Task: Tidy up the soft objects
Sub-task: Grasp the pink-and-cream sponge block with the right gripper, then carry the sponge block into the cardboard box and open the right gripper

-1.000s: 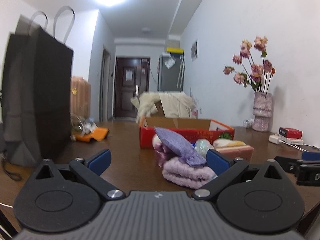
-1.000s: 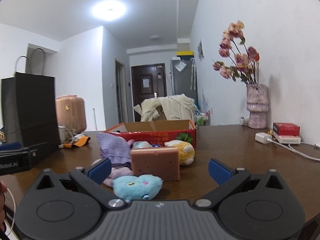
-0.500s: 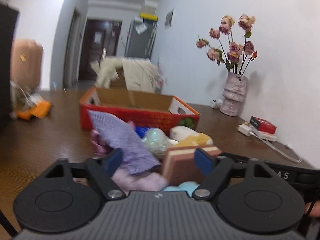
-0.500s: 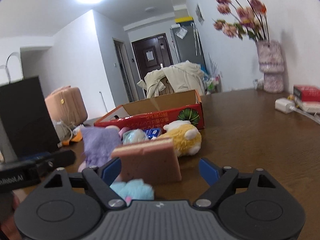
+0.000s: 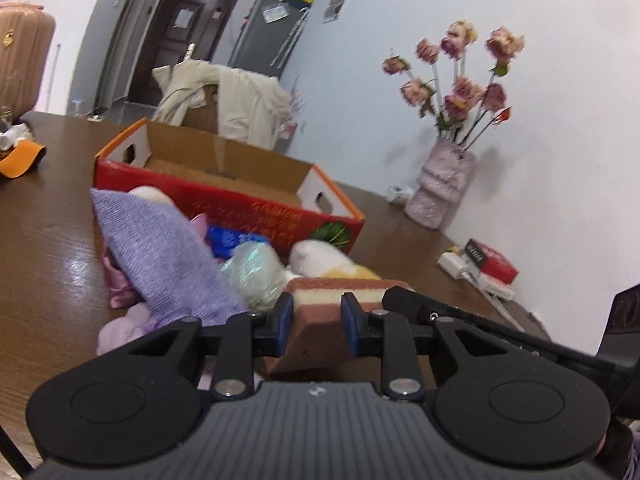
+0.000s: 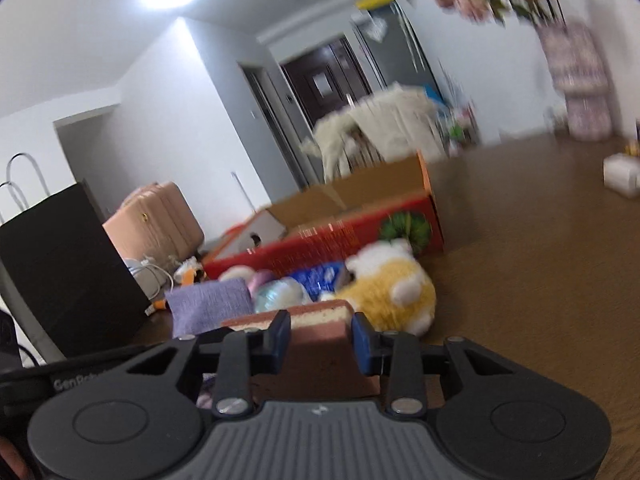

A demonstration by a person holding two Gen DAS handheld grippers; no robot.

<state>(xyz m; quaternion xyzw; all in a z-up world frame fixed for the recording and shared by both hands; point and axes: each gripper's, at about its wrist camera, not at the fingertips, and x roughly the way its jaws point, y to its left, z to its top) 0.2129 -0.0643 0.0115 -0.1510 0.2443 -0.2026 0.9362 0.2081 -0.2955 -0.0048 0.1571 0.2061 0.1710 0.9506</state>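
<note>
Now sponge block (image 5: 320,322) upright, long axis crosswise.

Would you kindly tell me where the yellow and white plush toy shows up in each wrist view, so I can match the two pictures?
Left wrist view: the plush toy lies just right of centre, mostly hidden behind the layered sponge block, in front of the red box.
Right wrist view: the plush toy lies right of centre, in full view beside the same block.
Shared landmark: the red cardboard box directly behind it.
</note>
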